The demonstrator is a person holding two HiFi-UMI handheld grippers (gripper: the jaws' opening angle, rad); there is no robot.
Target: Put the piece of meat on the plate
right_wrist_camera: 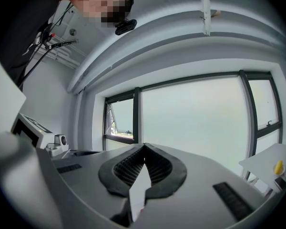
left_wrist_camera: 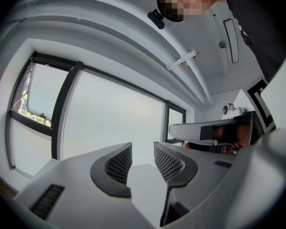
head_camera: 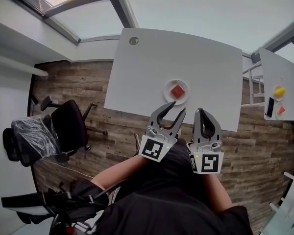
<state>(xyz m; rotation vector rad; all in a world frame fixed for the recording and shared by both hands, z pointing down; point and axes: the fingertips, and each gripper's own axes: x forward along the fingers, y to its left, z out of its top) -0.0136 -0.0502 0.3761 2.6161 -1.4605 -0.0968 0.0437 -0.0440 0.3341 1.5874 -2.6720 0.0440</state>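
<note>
On the white worktop point(head_camera: 152, 62), middle of the frame, the piece of meat point(head_camera: 177, 91) lies on the plate point(head_camera: 168, 84), which probably explains why the left gripper point(head_camera: 179, 106) just below has released, empty fingers, while the right gripper point(head_camera: 202, 110) has fingers clenched on nothing.

The piece of meat point(head_camera: 177, 91) (red, blocky) lies centred on the round white plate point(head_camera: 168, 95) near the surface's front edge.
</note>
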